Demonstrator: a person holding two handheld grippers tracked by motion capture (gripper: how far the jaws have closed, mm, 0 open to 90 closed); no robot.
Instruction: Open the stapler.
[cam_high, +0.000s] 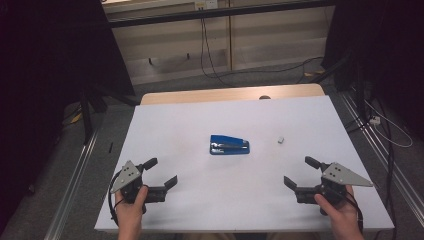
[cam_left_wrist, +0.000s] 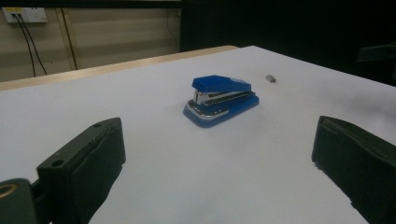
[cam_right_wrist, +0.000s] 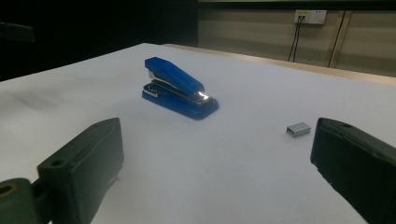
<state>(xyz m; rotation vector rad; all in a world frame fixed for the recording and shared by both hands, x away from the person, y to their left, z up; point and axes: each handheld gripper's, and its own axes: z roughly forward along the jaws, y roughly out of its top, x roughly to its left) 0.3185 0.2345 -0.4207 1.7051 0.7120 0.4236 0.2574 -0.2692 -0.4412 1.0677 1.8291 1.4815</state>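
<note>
High view: fixed above the near edge, looking forward and down over the whole white rectangular table (cam_high: 200, 210) to the far wall. Left gripper view: low over the near left of the table, facing far-right between its own two black jaws. Right gripper view: low at near right, facing far-left. All three share the small blue metal-and-plastic stapler (cam_high: 229, 145) (cam_left_wrist: 220, 99) (cam_right_wrist: 179, 87) mid-table and a small grey block, probably staples (cam_high: 281, 140) (cam_left_wrist: 270, 78) (cam_right_wrist: 298, 129).
</note>
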